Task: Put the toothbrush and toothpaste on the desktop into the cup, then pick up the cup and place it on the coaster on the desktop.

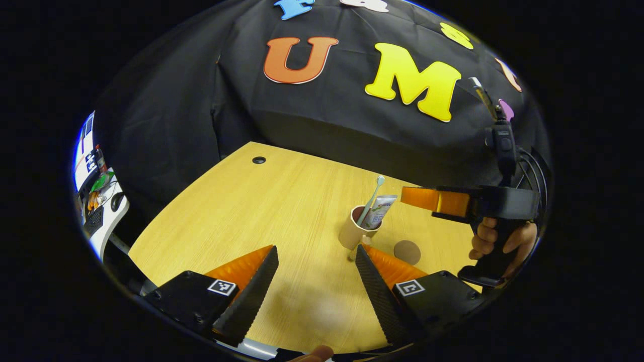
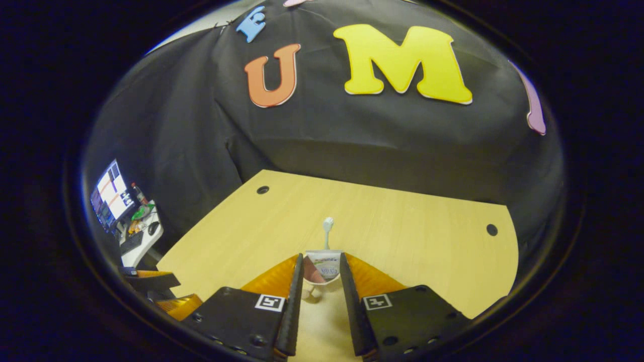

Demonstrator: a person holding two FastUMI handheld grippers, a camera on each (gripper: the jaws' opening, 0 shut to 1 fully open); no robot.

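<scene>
- Left gripper view: a pale wooden bench (image 1: 282, 211) spreads ahead. Near its middle stands a small tan cup (image 1: 352, 232). It holds both task items: a toothbrush (image 1: 371, 200) leaning out with its bristle head up, and a toothpaste (image 1: 381, 211) tube standing beside it.
- Just beside the cup on the bench, apart from it, lies a round brown coaster (image 1: 407, 252). The cup is not on it.
- The left claw (image 1: 317, 261) sits at the bottom with its fingers spread wide apart, holding nothing, short of the cup.
- At the right, a hand (image 1: 498, 241) grips the right claw (image 1: 425, 198) by its handle; the claw points toward the cup's top from the side.
- Right gripper view: the right claw (image 2: 322, 274) has its fingers drawn close on either side of the cup (image 2: 318, 279), the toothpaste (image 2: 325, 265) between them and the toothbrush (image 2: 327, 230) rising behind. Whether both fingers press on the cup, I cannot tell.
- Likely risks: the cup is light and top-heavy with the tall brush leaning out, so a lopsided or loose grip could tip it and spill both items.
- Squeezing hard near the rim could deform the cup or pinch the tube.
- The coaster is small, so a cup set down off-centre could rest on its edge and wobble.
</scene>
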